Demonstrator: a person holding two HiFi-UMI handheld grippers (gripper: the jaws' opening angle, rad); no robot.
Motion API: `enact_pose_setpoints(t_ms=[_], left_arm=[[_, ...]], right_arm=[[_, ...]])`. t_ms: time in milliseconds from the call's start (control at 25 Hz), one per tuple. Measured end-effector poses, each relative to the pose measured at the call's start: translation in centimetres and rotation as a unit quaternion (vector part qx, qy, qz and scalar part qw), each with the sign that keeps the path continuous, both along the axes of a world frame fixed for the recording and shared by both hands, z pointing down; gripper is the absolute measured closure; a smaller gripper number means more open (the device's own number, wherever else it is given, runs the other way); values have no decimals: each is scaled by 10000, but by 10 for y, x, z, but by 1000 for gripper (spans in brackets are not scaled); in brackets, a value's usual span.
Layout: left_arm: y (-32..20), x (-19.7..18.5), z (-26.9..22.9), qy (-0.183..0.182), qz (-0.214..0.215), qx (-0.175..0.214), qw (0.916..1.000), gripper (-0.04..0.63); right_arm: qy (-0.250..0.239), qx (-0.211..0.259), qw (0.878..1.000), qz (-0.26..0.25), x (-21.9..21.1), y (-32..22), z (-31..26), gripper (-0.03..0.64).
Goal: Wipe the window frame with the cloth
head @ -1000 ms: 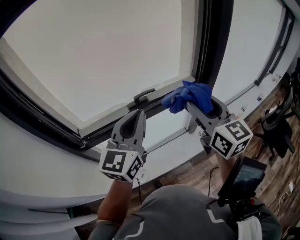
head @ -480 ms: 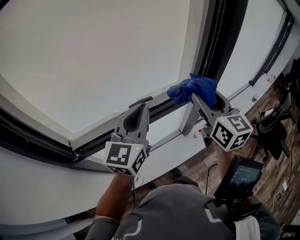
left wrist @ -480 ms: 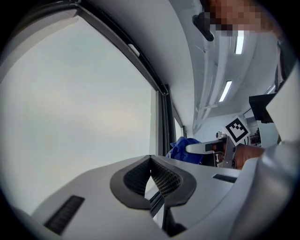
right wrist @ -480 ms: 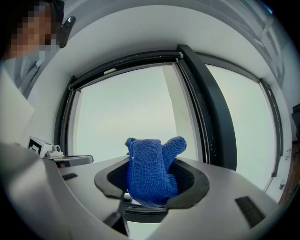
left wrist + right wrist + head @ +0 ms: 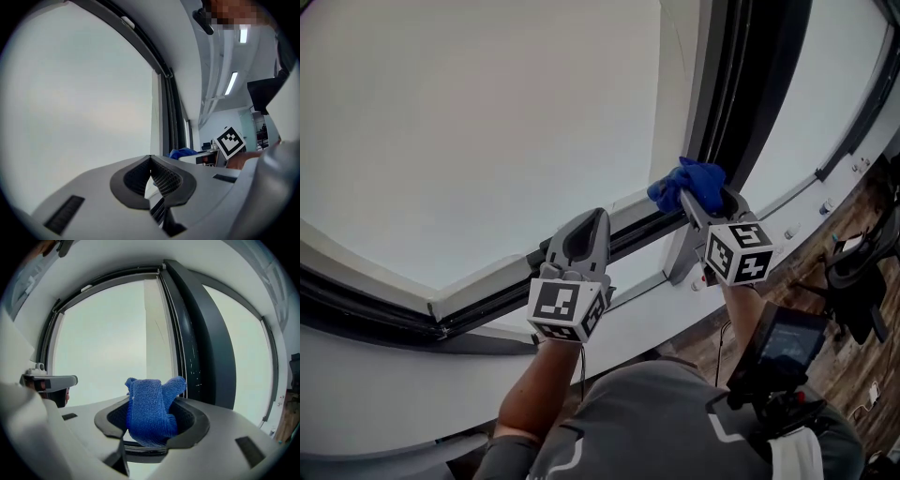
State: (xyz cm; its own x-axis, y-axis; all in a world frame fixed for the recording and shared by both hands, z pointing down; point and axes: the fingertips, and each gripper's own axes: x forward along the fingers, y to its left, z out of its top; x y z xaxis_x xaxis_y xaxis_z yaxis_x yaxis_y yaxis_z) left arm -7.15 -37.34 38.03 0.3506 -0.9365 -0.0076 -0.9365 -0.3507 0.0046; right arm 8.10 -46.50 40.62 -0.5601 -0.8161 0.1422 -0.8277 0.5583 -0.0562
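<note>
A bunched blue cloth [image 5: 688, 184] [image 5: 150, 411] is clamped in my right gripper [image 5: 701, 195], which is shut on it. The cloth sits against the lower corner of the window frame [image 5: 717, 103], where the dark upright post [image 5: 201, 348] meets the bottom rail [image 5: 619, 239]. My left gripper [image 5: 589, 225] is shut with nothing in it, its jaws meeting at the tip [image 5: 151, 161]; it hovers over the bottom rail, left of the cloth. From the left gripper view the blue cloth [image 5: 183, 153] and the right gripper's marker cube [image 5: 229, 141] show at the right.
A white sill [image 5: 487, 366] runs below the frame. Wood floor [image 5: 853, 225], an office chair [image 5: 858, 272] and a black device [image 5: 778, 352] at the person's waist lie at the lower right. A second pane [image 5: 825, 84] is right of the post.
The right gripper has carried the cloth up and toward the frame corner beside the dark post. The left gripper has shifted slightly right along the bottom rail.
</note>
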Motion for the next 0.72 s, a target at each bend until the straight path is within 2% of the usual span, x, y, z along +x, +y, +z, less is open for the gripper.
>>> enact_pose_setpoints(t_ms=[320, 520, 720], left_arm=[[-45, 27, 41, -122, -130, -297, 9994, 588], [-57, 21, 73, -53, -319, -515, 9982, 588], [-62, 38, 88, -76, -210, -809, 9965, 588]], right_arm=[[876, -6, 9961, -82, -3, -44, 57, 405], [1165, -115, 9926, -333, -24, -49, 91, 405], [1501, -313, 9877, -311, -17, -56, 119, 405]])
